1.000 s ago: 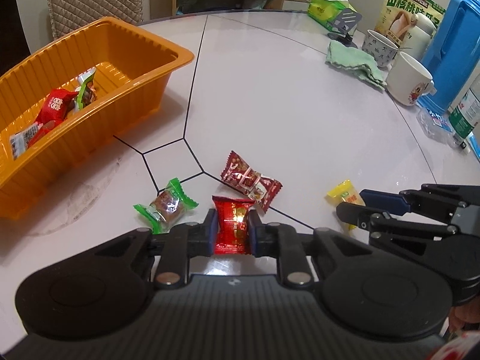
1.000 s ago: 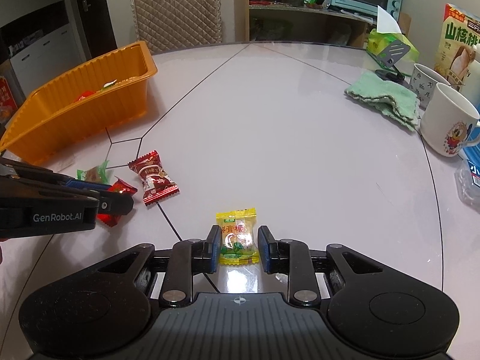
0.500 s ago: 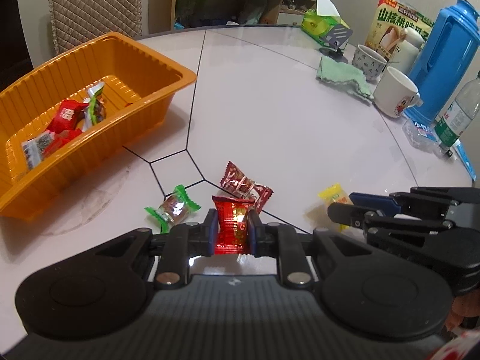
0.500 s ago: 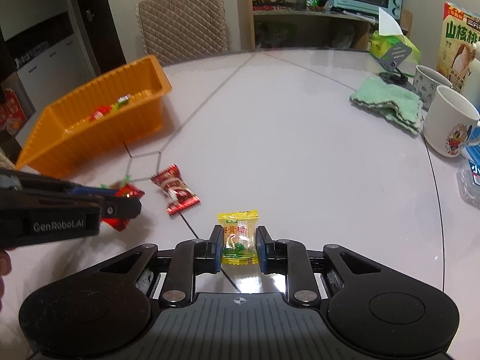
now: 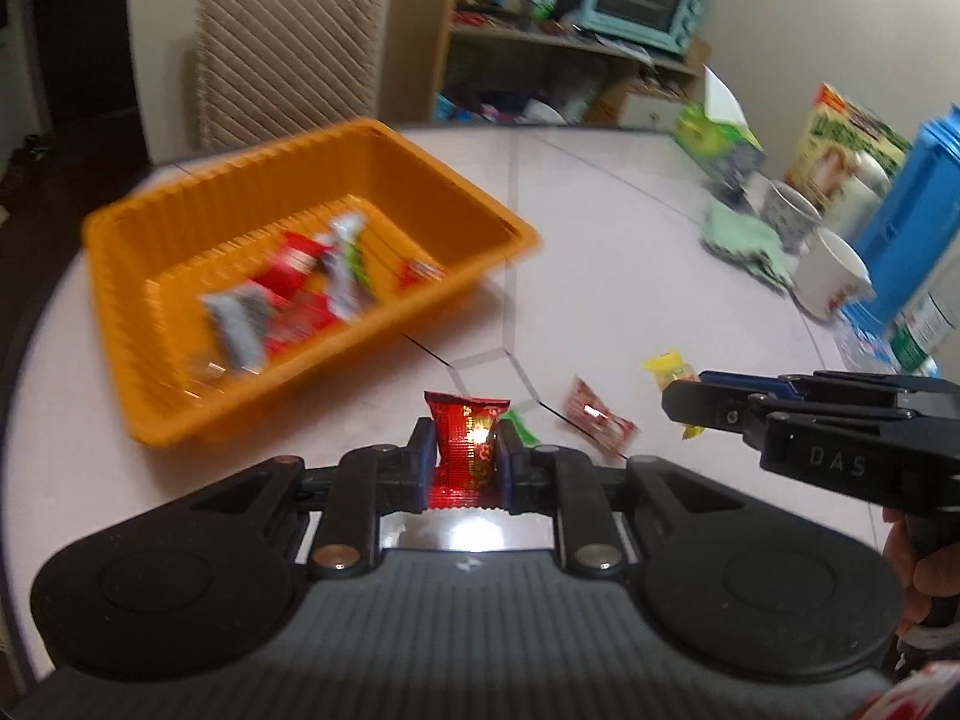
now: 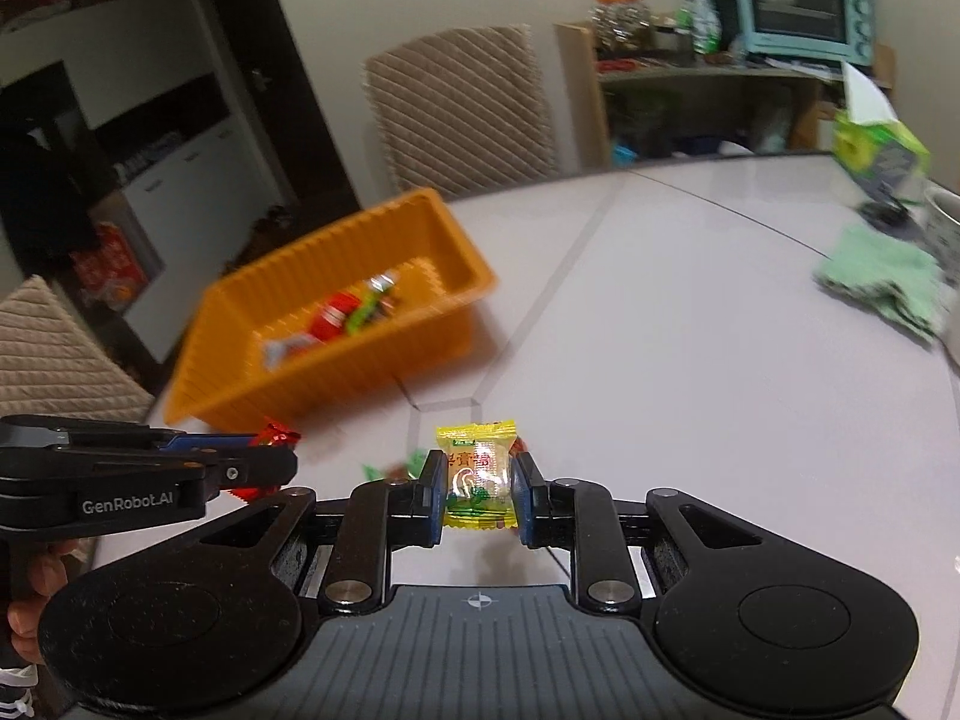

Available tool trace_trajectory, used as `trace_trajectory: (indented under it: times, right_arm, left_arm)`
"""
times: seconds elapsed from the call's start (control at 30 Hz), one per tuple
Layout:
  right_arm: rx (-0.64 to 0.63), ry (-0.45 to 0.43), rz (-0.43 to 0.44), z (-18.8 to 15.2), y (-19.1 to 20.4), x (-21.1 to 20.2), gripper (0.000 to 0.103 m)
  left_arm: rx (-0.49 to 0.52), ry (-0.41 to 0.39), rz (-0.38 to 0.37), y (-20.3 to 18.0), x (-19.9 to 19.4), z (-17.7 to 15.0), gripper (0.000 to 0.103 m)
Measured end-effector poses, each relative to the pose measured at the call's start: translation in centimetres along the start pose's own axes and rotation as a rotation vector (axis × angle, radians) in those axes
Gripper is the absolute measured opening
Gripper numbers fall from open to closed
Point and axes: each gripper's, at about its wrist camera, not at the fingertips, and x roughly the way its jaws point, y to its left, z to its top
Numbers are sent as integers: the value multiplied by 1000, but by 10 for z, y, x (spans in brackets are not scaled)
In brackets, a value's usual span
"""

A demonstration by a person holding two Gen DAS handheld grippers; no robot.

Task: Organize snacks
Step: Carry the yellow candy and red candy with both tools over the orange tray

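My left gripper (image 5: 463,441) is shut on a red snack packet (image 5: 467,438) and holds it above the table, just short of the orange tray (image 5: 180,420). The tray holds several wrapped snacks (image 5: 288,300). My right gripper (image 6: 478,480) is shut on a yellow candy (image 6: 478,474) and holds it lifted, to the right of the left gripper (image 6: 264,459). The right gripper also shows in the left wrist view (image 5: 690,399) with the yellow candy (image 5: 669,367). A dark red packet (image 5: 594,417) and a green-wrapped sweet (image 5: 521,427) lie on the table.
A green cloth (image 6: 882,288), white mugs (image 5: 831,282), a blue jug (image 5: 918,228), a bottle (image 5: 924,330), a snack box (image 5: 846,144) and a tissue box (image 6: 876,156) crowd the right side of the table. A padded chair (image 6: 462,108) stands behind the tray (image 6: 336,372).
Both grippers have lifted off the table with their snacks and moved left toward the orange tray, which now looms larger. The dark red and green sweets stayed on the table.
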Motion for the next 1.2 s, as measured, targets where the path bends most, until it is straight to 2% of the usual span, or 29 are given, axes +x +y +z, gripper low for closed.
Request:
trace_trajectory:
  times: [0.2, 0.4, 0.63, 0.83, 1.2]
  right_arm:
    - [-39, -29, 77, 36, 21, 30, 23]
    - [-81, -30, 119, 70, 35, 75, 23]
    - [-110, -5, 152, 106, 49, 130, 23]
    - [-117, 20, 176, 124, 61, 169, 23]
    - [-94, 48, 189, 138, 69, 207, 23]
  left_arm:
    - [-55, -73, 91, 42, -12, 25, 18]
    - [-98, -103, 168, 76, -5, 47, 18]
    - [-113, -84, 217, 104, 26, 72, 18]
    - [-87, -72, 250, 118, 54, 89, 18]
    - [-101, -36, 265, 136, 86, 106, 18]
